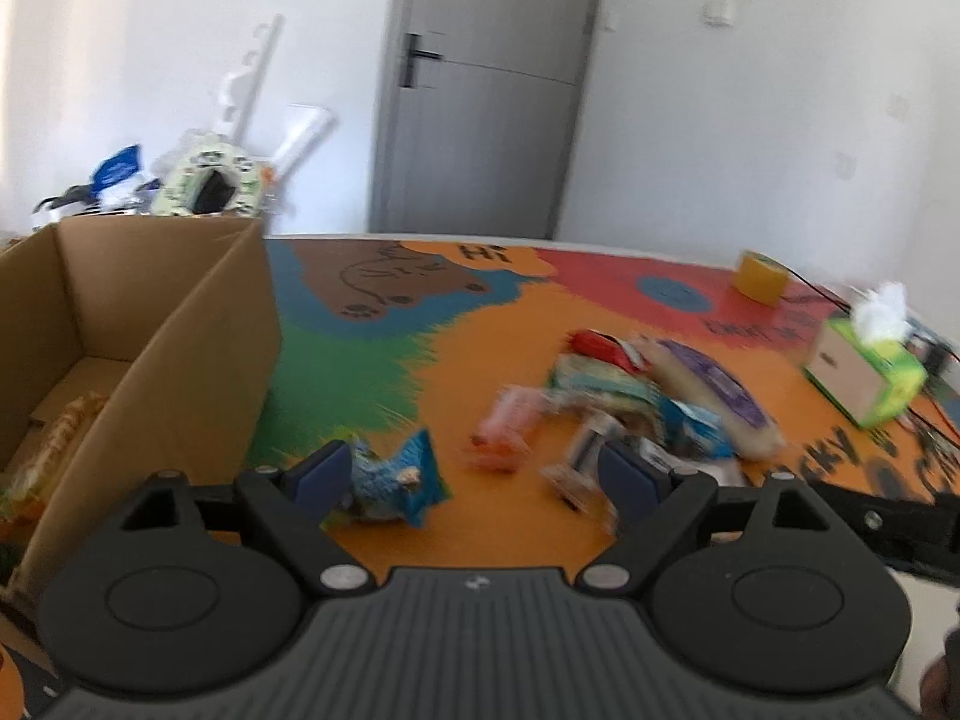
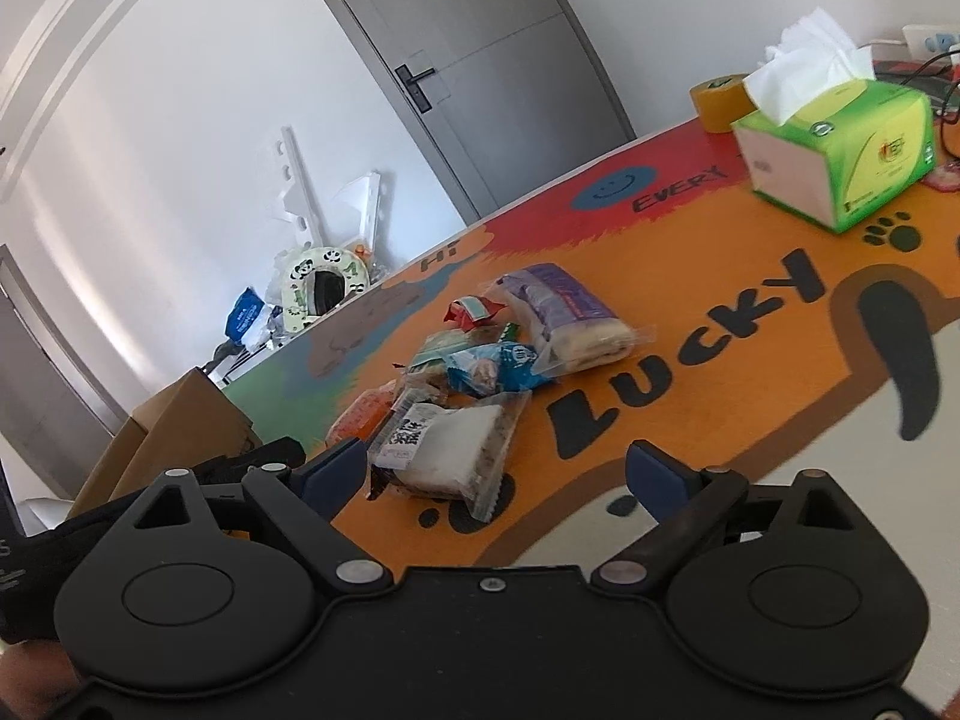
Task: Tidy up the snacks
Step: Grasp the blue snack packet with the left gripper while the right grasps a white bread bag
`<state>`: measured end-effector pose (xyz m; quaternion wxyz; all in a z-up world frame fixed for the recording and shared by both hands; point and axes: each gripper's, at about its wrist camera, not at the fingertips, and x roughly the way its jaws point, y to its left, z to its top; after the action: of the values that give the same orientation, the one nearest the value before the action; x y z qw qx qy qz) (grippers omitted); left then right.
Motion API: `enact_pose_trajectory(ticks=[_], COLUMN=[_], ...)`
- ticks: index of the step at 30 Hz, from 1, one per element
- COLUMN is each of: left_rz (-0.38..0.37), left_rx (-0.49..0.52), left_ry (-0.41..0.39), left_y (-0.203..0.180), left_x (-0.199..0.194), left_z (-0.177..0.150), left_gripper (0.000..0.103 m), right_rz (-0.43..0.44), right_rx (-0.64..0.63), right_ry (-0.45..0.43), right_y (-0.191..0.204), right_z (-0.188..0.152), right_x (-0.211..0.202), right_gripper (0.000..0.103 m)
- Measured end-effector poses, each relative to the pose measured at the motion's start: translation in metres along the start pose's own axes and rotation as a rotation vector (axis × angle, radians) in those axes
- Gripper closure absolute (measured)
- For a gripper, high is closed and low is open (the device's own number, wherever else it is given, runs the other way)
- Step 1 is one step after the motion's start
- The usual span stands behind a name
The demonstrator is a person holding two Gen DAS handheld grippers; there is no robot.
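Observation:
A pile of wrapped snacks (image 1: 648,396) lies on the colourful table mat (image 1: 468,324). A blue snack packet (image 1: 396,480) lies apart beside the left finger of my open, empty left gripper (image 1: 474,480). An open cardboard box (image 1: 138,348) stands at the left with some snacks inside. In the right wrist view the pile (image 2: 498,354) includes a purple bread pack (image 2: 564,312) and a clear sandwich pack (image 2: 450,450). My right gripper (image 2: 498,474) is open and empty, its fingers on either side of the sandwich pack's near end.
A green tissue box (image 1: 864,372) (image 2: 840,150) and a yellow tape roll (image 1: 762,276) (image 2: 717,102) stand at the table's far right with cables behind. Clutter lies on the floor by the grey door (image 1: 480,90).

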<state>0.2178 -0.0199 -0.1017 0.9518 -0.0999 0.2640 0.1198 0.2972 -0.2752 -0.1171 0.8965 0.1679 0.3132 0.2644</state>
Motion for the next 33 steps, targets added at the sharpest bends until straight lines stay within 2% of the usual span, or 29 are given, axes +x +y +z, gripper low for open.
enact_pose_trajectory(ticks=[5,10,15,18,23,26,32,33], left_rz=[0.026,0.027,-0.01,-0.018,-0.037,-0.05,-0.086,-0.095], left_rx=[0.002,-0.028,-0.074,-0.083,-0.086,-0.086,-0.084,-0.086], left_ry=[0.004,0.033,0.076,0.073,0.068,0.067,0.082,0.084], left_y=[0.001,0.007,0.017,0.022,0.025,0.024,0.021,0.02], left_x=[0.013,0.024,0.031,0.031,0.033,0.033,0.028,0.026], left_z=[0.001,-0.001,-0.005,-0.004,-0.005,-0.005,-0.007,-0.008], left_gripper=[0.018,0.029,0.056,0.067,0.07,0.071,0.071,0.071], right_rz=[-0.004,-0.001,-0.025,-0.05,-0.057,-0.091,-0.112,-0.113], right_rx=[-0.003,-0.021,-0.044,-0.048,-0.072,-0.125,-0.133,-0.13], right_ry=[0.018,0.037,0.055,0.065,0.07,0.07,0.058,0.058], right_y=[0.003,0.012,0.023,0.026,0.037,0.045,0.043,0.042], right_z=[0.002,0.005,0.006,0.006,0.007,0.003,0.001,0.001], right_x=[0.012,0.025,0.041,0.049,0.06,0.062,0.055,0.052], right_gripper=[0.014,0.015,0.014,0.014,0.012,0.013,0.032,0.033])
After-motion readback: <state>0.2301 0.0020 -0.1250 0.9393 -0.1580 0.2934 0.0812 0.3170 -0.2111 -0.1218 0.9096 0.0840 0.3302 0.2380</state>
